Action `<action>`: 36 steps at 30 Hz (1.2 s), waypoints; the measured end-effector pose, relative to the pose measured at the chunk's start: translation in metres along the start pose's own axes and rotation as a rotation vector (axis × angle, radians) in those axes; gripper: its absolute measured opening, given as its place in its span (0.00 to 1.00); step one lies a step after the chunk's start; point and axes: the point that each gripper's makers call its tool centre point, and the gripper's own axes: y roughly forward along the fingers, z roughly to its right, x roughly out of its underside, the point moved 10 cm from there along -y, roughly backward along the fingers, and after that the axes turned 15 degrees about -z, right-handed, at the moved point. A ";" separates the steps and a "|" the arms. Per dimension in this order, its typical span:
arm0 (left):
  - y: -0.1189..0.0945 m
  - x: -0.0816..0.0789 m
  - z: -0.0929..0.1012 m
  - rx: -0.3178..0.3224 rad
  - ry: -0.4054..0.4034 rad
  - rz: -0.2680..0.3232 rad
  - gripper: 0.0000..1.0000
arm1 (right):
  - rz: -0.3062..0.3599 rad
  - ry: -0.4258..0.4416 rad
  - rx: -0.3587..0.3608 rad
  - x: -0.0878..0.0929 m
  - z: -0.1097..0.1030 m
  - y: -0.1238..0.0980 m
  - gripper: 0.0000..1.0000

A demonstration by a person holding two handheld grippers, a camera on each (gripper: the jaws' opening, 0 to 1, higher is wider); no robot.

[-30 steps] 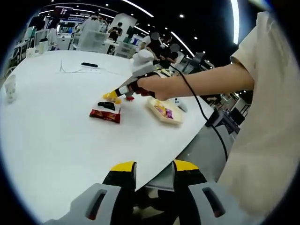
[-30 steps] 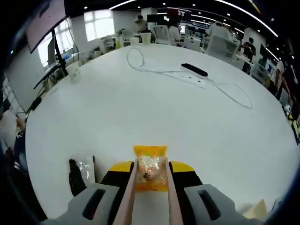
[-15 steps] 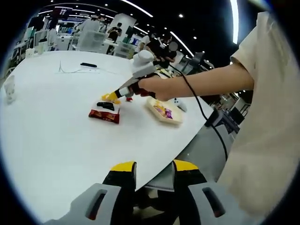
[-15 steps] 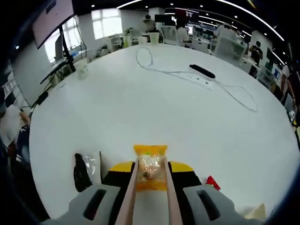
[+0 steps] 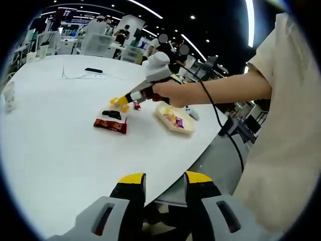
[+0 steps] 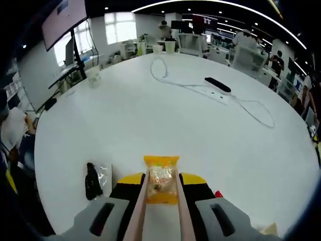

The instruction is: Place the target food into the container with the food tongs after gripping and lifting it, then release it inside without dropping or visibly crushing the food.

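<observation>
In the right gripper view my right gripper (image 6: 160,187) is shut on a pair of pale food tongs (image 6: 140,211). The tongs pinch a yellow snack packet (image 6: 160,179), held above the white table (image 6: 165,120). From the left gripper view, a hand carries that gripper (image 5: 150,83) with the packet (image 5: 119,102) over the table. A shallow beige container (image 5: 175,119) holding wrapped snacks lies to its right, near the table edge. My left gripper (image 5: 164,183) stands open over the table's near edge with nothing between its jaws.
A red snack packet (image 5: 111,125) and a black item in a clear packet (image 5: 114,114) lie below the lifted tongs; the black one (image 6: 93,181) sits left of my right gripper. A power strip (image 6: 220,86) with cable and a cup (image 6: 93,75) stand farther off. A person's arm and torso are on the right.
The right gripper has risen a little with the tongs and yellow packet, so the table looks farther below it. The left gripper has stayed where it was.
</observation>
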 end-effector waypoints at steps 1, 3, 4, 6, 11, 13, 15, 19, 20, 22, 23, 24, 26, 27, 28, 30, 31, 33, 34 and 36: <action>0.000 0.000 0.000 0.001 0.000 0.001 0.29 | 0.002 -0.002 -0.002 0.000 0.000 -0.001 0.26; 0.000 0.000 0.000 0.002 0.001 0.001 0.29 | 0.007 -0.013 -0.005 0.001 -0.001 -0.002 0.26; 0.000 0.001 0.001 0.003 0.001 0.000 0.29 | 0.009 -0.024 -0.007 0.001 -0.002 -0.003 0.26; 0.001 0.001 0.001 0.003 0.000 0.001 0.29 | 0.006 -0.042 -0.004 0.002 -0.002 -0.004 0.26; 0.000 0.001 0.001 0.003 -0.001 0.002 0.29 | 0.012 -0.081 -0.006 0.003 -0.003 -0.005 0.26; 0.000 0.001 0.001 0.004 -0.003 0.003 0.29 | 0.018 -0.110 -0.010 0.005 -0.005 -0.006 0.26; 0.000 0.002 0.001 0.004 -0.004 0.002 0.29 | 0.016 -0.148 -0.014 0.007 -0.006 -0.007 0.26; 0.001 0.002 0.000 0.005 -0.005 0.002 0.29 | 0.007 -0.197 -0.014 0.014 -0.007 -0.008 0.26; 0.001 0.002 0.000 0.006 -0.006 0.002 0.29 | 0.007 -0.201 -0.014 0.015 -0.007 -0.008 0.26; 0.002 0.002 0.000 0.007 -0.005 0.002 0.29 | 0.003 -0.210 -0.014 0.018 -0.006 -0.009 0.26; 0.002 0.002 0.000 0.007 -0.005 0.001 0.29 | 0.001 -0.213 -0.015 0.019 -0.006 -0.009 0.26; 0.002 0.002 0.000 0.008 -0.005 0.000 0.29 | -0.002 -0.210 -0.015 0.020 -0.005 -0.009 0.26; 0.003 0.002 0.000 0.011 -0.004 -0.002 0.29 | -0.005 -0.204 -0.016 0.022 -0.004 -0.009 0.26; 0.003 0.002 0.000 0.011 -0.002 -0.003 0.29 | -0.008 -0.200 -0.017 0.023 -0.004 -0.009 0.26; 0.003 0.002 0.000 0.011 -0.002 -0.003 0.29 | -0.012 -0.192 -0.016 0.024 -0.002 -0.008 0.26; 0.004 0.002 0.000 0.012 -0.003 -0.005 0.29 | -0.026 -0.191 -0.010 0.027 -0.001 -0.007 0.26; 0.004 0.002 0.000 0.012 -0.004 -0.005 0.29 | -0.029 -0.190 -0.011 0.027 -0.001 -0.007 0.26; 0.004 0.002 0.000 0.013 -0.003 -0.007 0.29 | -0.051 -0.182 -0.006 0.032 0.002 -0.005 0.27; 0.004 0.002 0.000 0.013 -0.003 -0.007 0.29 | -0.053 -0.174 -0.009 0.034 0.002 -0.005 0.27; 0.004 0.002 0.000 0.014 -0.004 -0.008 0.29 | -0.056 -0.164 -0.012 0.036 0.003 -0.005 0.28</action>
